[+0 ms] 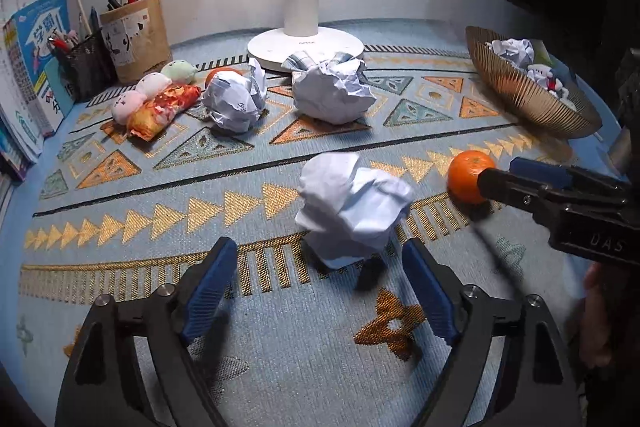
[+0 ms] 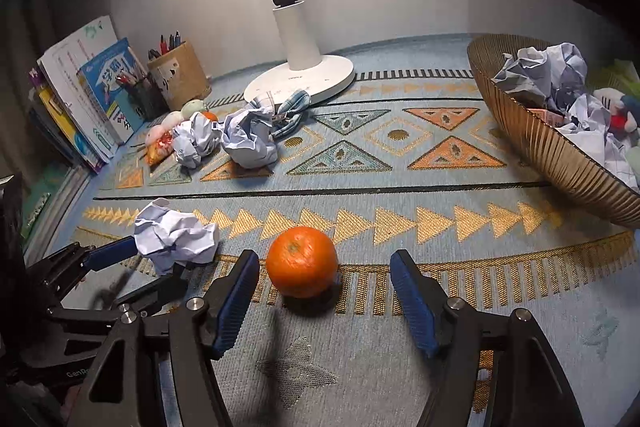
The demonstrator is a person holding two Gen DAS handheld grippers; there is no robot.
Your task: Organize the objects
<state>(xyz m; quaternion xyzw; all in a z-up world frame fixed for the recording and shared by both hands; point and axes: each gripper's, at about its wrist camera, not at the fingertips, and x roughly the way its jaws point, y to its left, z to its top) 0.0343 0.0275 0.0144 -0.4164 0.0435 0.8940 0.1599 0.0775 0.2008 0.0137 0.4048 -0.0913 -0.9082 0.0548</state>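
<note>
A crumpled white paper ball (image 1: 356,203) lies on the patterned mat, just ahead of my left gripper (image 1: 318,251). Its blue pads stand wide apart on either side of the ball's near end without pressing it. To the right an orange (image 1: 468,181) rests on the mat. In the right wrist view that orange (image 2: 302,261) sits between the tips of my right gripper (image 2: 325,261), nearer the left pad, with a small gap on both sides. The right gripper (image 1: 500,171) reaches the orange from the right. The left gripper (image 2: 160,259) straddles the paper ball (image 2: 176,237).
A ribbed golden bowl (image 1: 532,99) at the right holds crumpled paper and a small plush toy. Two more paper balls (image 1: 236,99), a checked cloth, plush toys (image 1: 152,87) and a snack packet lie before the lamp base (image 1: 304,45). Pen holders (image 1: 136,35) and books stand far left.
</note>
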